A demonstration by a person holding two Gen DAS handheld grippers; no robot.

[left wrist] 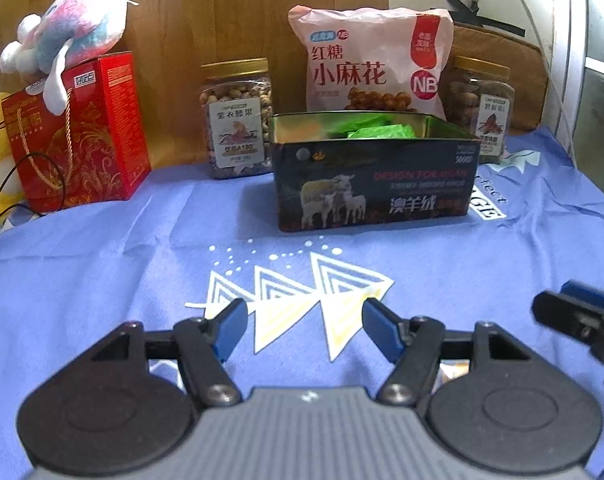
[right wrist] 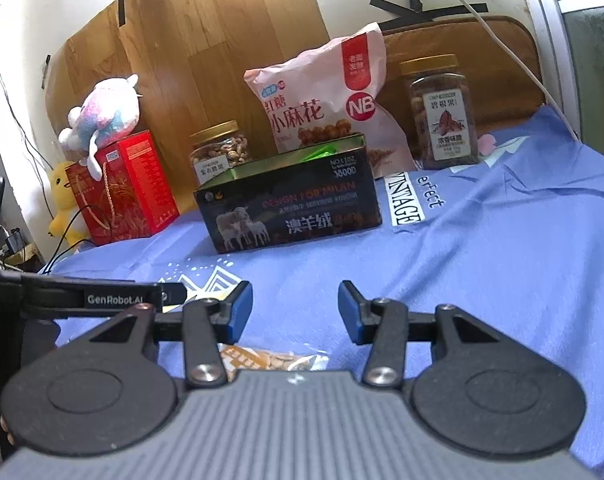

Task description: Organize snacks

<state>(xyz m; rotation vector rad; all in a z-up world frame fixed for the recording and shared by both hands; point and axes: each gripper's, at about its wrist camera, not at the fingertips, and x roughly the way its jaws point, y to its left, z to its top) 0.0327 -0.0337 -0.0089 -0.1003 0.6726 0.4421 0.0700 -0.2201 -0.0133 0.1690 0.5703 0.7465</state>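
An open dark tin [left wrist: 376,184] [right wrist: 289,208] with a sheep picture stands mid-table and holds green packets [left wrist: 366,130]. A small clear snack packet [right wrist: 269,360] lies on the blue cloth just under my right gripper [right wrist: 294,300], partly hidden by the gripper body. Both of that gripper's blue pads stand apart above the cloth with nothing between them. My left gripper [left wrist: 304,320] is open too, hovering over the cloth's triangle print, well short of the tin. The right gripper's tip [left wrist: 574,312] shows at the edge of the left wrist view.
A pink snack bag [left wrist: 366,64] leans on the wooden board behind the tin, flanked by two gold-lidded nut jars [left wrist: 237,120] [left wrist: 482,108]. A red gift box [left wrist: 81,132] with a plush toy [left wrist: 69,20] on top stands back left. A blue printed cloth [left wrist: 101,280] covers the table.
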